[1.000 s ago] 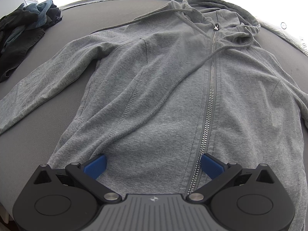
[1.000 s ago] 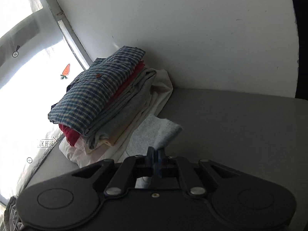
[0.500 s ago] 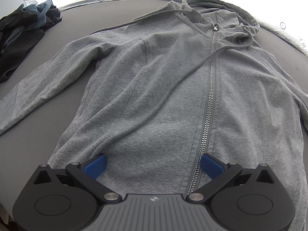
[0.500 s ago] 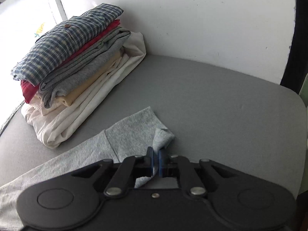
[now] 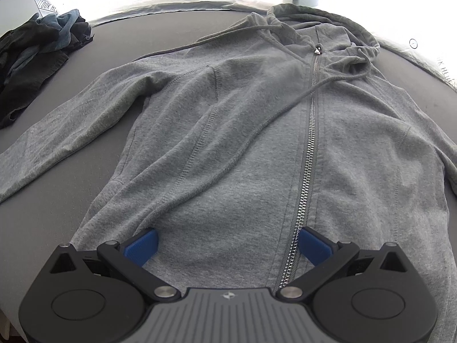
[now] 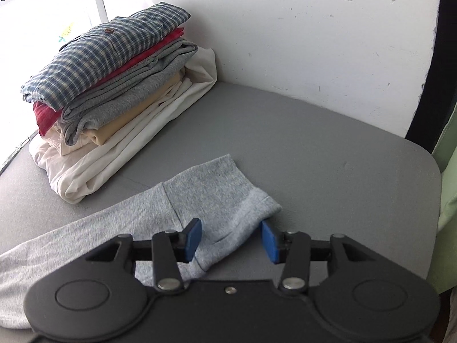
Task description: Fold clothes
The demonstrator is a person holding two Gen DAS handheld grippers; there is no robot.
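1. The left gripper (image 5: 228, 245) sits jaws wide apart over the hem of the hoodie (image 5: 257, 143), which is spread flat on the grey table (image 5: 57, 200).
2. The right gripper (image 6: 230, 240) is parted around the sleeve cuff (image 6: 217, 197).
3. Farther off sits a stack of folded clothes (image 6: 114, 91).
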